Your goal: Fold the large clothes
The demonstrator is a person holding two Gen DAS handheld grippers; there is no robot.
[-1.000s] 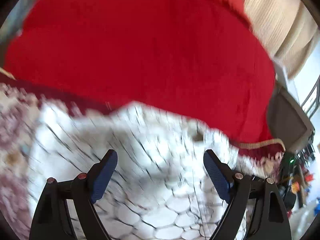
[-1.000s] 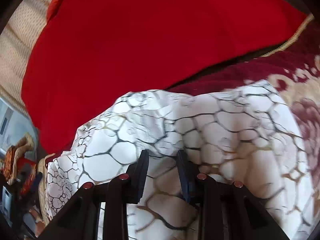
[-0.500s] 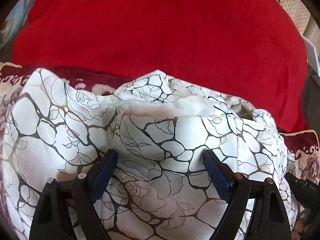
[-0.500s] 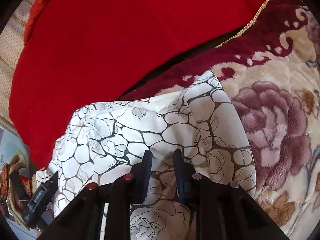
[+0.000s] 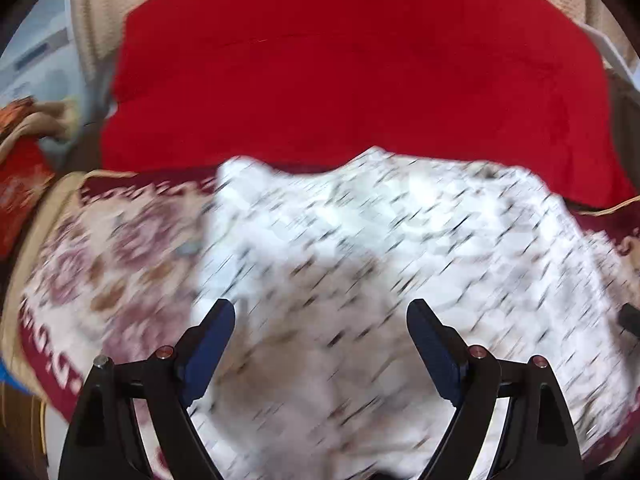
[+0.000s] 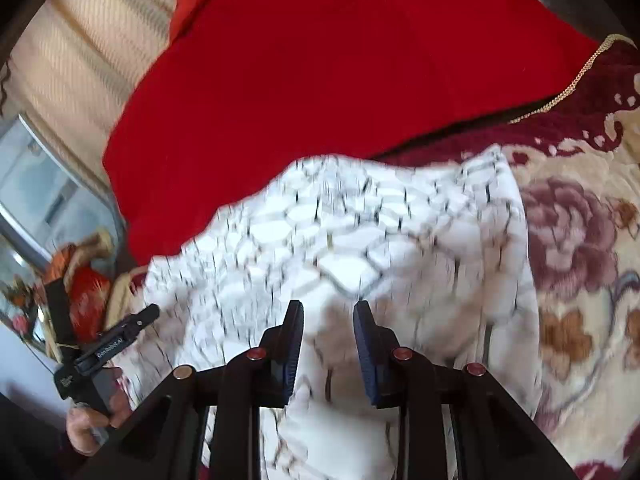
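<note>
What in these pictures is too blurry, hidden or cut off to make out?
- White patterned garment: its print is smeared by motion blur in both views.
- Its near edge: cut off behind the left tongs and right tongs.
- Floral blanket: partly covered by the garment.
- Red cloth: its top runs out of frame.

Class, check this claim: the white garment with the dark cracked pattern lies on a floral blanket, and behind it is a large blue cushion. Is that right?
One detail is wrong: the cushion behind the white garment is red, not blue, as the right wrist view shows. The garment does lie on the floral blanket.
</note>
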